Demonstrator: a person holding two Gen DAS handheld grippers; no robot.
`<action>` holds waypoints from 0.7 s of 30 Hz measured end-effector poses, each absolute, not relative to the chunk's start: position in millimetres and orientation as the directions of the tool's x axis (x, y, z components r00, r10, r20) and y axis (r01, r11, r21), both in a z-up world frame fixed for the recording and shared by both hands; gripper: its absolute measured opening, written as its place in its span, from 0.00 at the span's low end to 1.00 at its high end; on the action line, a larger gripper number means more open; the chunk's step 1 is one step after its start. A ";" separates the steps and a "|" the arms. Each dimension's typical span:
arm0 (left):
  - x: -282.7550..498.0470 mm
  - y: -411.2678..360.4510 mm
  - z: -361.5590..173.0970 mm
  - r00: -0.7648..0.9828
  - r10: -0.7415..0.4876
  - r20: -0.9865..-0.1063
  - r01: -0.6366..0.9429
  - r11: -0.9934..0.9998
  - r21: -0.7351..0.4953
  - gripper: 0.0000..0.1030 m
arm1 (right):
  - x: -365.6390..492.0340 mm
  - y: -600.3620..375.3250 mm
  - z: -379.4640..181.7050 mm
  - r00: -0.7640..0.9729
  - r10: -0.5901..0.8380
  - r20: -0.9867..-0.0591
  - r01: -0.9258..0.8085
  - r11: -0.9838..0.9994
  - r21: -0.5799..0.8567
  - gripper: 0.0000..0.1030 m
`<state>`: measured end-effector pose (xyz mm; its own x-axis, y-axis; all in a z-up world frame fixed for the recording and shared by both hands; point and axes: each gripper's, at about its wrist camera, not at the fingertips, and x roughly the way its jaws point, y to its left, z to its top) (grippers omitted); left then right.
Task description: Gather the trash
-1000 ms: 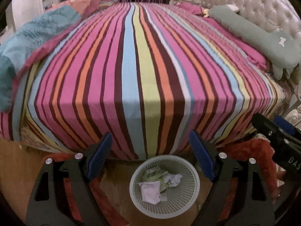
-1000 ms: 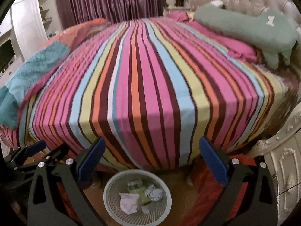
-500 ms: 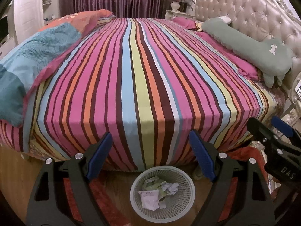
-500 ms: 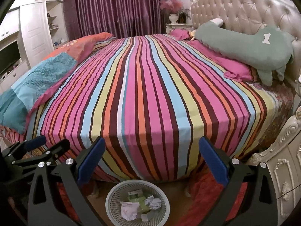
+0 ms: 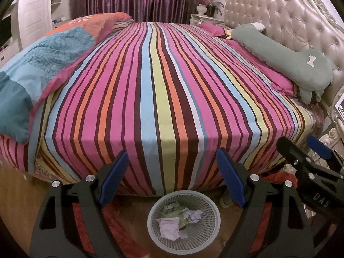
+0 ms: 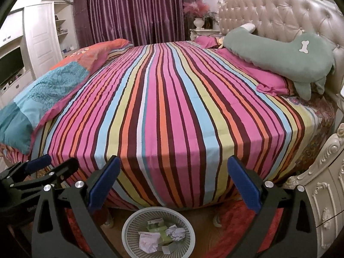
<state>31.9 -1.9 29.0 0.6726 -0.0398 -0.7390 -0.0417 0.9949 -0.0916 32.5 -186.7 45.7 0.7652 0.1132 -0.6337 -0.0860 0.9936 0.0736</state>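
Both the left gripper [image 5: 172, 167] and right gripper [image 6: 174, 176] are hanging wide apart, empty. The crumpled paper trash [image 5: 172, 225] is sitting inside the white mesh plastic wastebasket [image 5: 206, 236] on the floor, with the big striped bed [image 5: 163, 90] looming right behind.

the left gripper [image 5: 172, 172] and the right gripper [image 6: 174, 178] sit side by side, both tipped down a bit. both have their jaws wide apart (nothing held between them).

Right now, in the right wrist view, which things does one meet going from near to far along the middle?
Trash basket with crumpled paper → striped bedspread → purple curtain.
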 end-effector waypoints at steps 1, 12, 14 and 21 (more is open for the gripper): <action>32.2 -1.5 29.1 0.671 -0.040 -0.740 -0.044 0.995 -0.094 0.79 | 32.8 -186.1 45.4 0.763 0.115 -0.636 -0.090 0.993 0.071 0.92; 33.1 -5.5 29.0 0.665 -0.028 -0.746 -0.041 0.996 -0.074 0.79 | 35.5 -186.2 44.9 0.761 0.110 -0.639 -0.085 0.994 0.069 0.92; 33.8 -6.3 29.2 0.666 -0.023 -0.745 -0.042 0.997 -0.067 0.79 | 36.5 -185.7 43.2 0.757 0.111 -0.644 -0.087 0.994 0.070 0.92; 36.2 -4.2 29.2 0.662 -0.041 -0.749 -0.036 0.996 -0.086 0.79 | 39.1 -187.4 41.5 0.754 0.109 -0.648 -0.080 0.994 0.073 0.92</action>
